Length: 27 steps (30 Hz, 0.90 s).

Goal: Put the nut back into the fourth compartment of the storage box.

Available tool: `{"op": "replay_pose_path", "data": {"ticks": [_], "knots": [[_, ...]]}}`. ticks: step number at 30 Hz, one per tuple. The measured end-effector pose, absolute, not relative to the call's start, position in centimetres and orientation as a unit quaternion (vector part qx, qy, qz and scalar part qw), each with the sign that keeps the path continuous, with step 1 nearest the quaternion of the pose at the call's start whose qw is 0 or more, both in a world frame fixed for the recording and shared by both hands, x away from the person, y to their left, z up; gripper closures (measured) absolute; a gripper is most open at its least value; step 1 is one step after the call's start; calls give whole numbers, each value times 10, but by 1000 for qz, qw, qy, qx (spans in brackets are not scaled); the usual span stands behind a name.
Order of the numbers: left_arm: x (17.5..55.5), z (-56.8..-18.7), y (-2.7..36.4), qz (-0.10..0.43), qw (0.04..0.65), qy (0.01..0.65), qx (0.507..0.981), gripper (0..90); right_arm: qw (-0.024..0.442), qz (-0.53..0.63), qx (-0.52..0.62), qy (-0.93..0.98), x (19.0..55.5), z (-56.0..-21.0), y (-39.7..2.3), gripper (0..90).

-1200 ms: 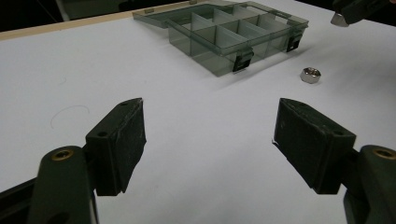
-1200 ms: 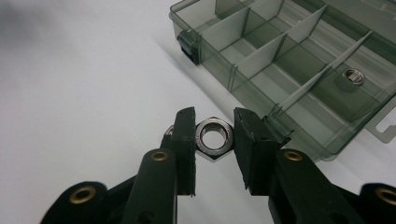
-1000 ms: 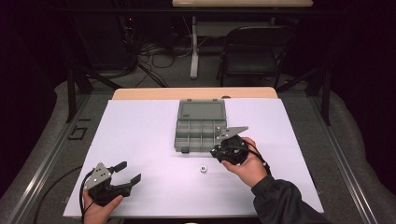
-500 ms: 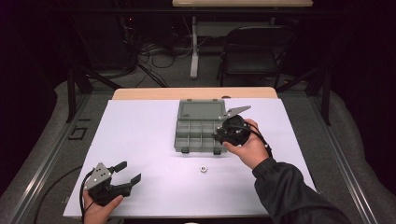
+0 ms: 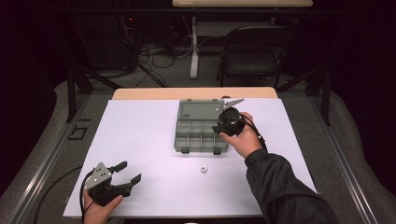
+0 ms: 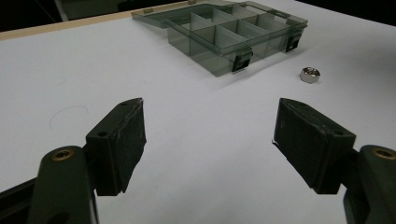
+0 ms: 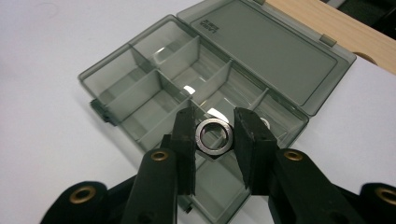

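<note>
Since a moment ago the right tongs (image 7: 214, 136) have travelled far across the bench (image 5: 140, 140) to hang over the open compartment box (image 5: 198, 130), pinching a nut (image 7: 214, 136) ready to drop, while the left tongs (image 5: 125, 173) wait open at the near left and a second nut (image 5: 203, 168) lies near the box.

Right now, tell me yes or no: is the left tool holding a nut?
No, the left tool is open with nothing between its jaws, and a nut lies loose on the white table beyond it.
</note>
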<state>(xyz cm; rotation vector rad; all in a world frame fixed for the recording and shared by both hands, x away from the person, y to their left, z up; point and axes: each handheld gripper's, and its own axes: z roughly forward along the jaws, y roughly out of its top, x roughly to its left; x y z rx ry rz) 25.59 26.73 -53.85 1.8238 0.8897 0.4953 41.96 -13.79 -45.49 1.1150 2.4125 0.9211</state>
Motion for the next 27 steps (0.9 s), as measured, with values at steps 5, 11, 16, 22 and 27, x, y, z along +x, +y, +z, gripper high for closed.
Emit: {"op": "replay_pose_path", "data": {"ticks": [5, 11, 16, 22, 27], "knots": [[256, -538, 267, 206, 502, 366, 756, 251, 169, 329, 409, 834, 434, -466, -137, 704], [256, -538, 267, 206, 502, 365, 757, 252, 176, 316, 434, 825, 450, -480, -139, 704], [256, -538, 267, 204, 502, 365, 757, 252, 182, 305, 450, 819, 459, -489, -142, 704], [256, -538, 268, 204, 502, 364, 757, 253, 183, 295, 456, 820, 463, -496, -143, 704], [256, -538, 268, 204, 502, 364, 757, 253, 182, 288, 458, 821, 465, -501, -143, 704]]}}
